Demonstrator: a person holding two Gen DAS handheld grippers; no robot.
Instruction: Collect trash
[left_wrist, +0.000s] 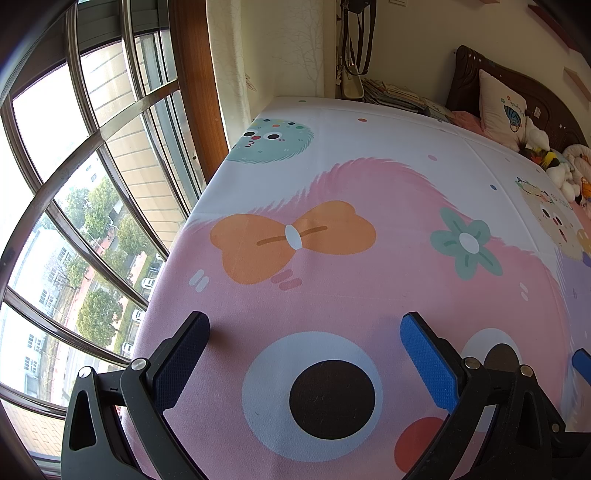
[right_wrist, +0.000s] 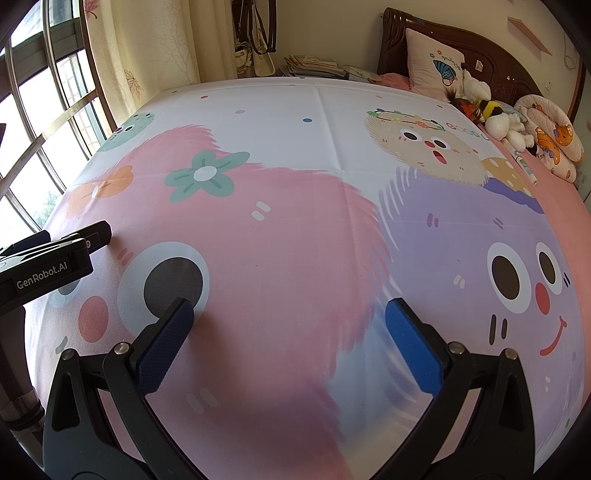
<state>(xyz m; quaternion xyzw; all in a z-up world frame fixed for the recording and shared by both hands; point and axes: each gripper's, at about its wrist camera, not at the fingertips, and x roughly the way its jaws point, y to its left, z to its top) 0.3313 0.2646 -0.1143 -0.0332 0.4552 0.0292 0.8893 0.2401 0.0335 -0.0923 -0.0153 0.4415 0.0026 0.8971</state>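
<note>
My left gripper (left_wrist: 304, 325) is open and empty, low over the foot end of a bed with a cartoon-print sheet (left_wrist: 369, 177). My right gripper (right_wrist: 290, 308) is also open and empty over the same sheet (right_wrist: 295, 221). The left gripper also shows in the right wrist view (right_wrist: 79, 240) at the left edge. A blue pad of the right gripper shows at the right edge of the left wrist view (left_wrist: 583, 362). No trash shows on the sheet in either view.
A barred window (left_wrist: 74, 184) runs along the bed's left side, with a curtain (right_wrist: 147, 44). Books (right_wrist: 317, 66) and hanging bags (right_wrist: 258, 40) are at the far wall. A pillow (right_wrist: 432, 62), plush toys (right_wrist: 495, 110), a marker pen (right_wrist: 524, 166) and the headboard (right_wrist: 498, 66) are far right.
</note>
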